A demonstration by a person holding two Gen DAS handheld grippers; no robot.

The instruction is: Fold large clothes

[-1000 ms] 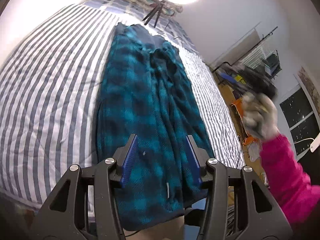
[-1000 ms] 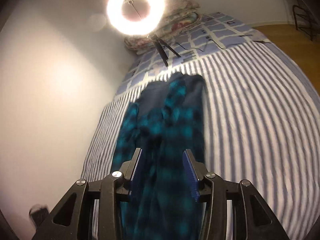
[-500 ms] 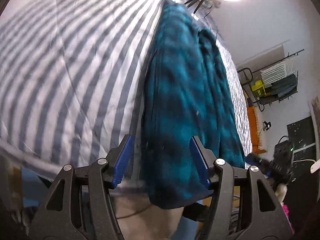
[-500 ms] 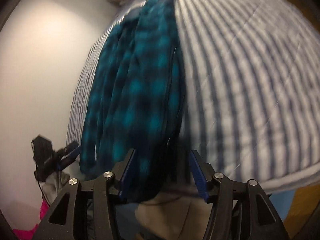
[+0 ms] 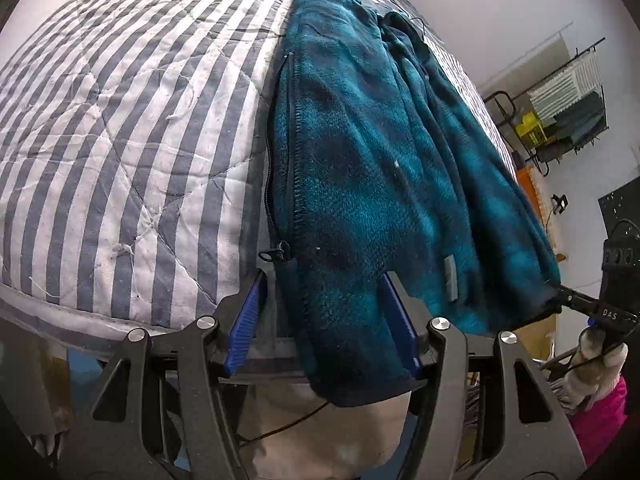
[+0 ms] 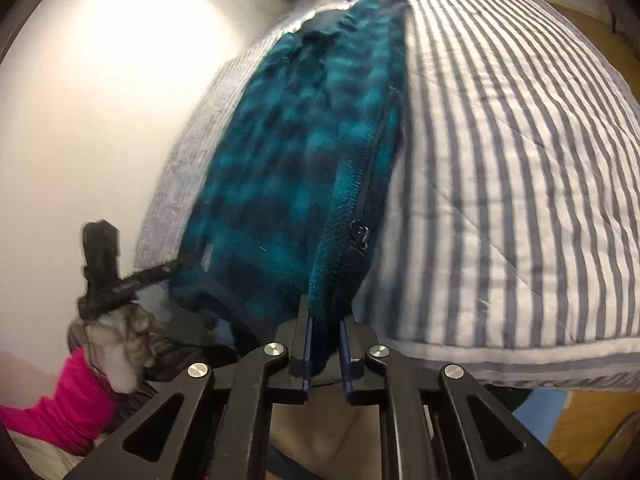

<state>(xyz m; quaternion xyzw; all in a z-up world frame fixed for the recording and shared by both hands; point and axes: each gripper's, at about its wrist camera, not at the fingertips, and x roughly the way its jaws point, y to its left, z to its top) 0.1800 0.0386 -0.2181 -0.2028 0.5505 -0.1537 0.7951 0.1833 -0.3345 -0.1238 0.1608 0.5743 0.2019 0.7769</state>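
Between the right gripper's [image 6: 325,354] just-closed jaws sits the fleece [image 5: 360,168] hem corner, soft, thick, prob. light; left gripper [image 5: 322,326] wide open astride hem, ungripped.

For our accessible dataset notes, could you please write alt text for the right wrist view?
The right gripper has just closed its fingers on the lower corner of a teal plaid fleece jacket, below its zip pull. The jacket lies lengthwise on a grey-and-white striped quilt, its hem hanging over the near edge.
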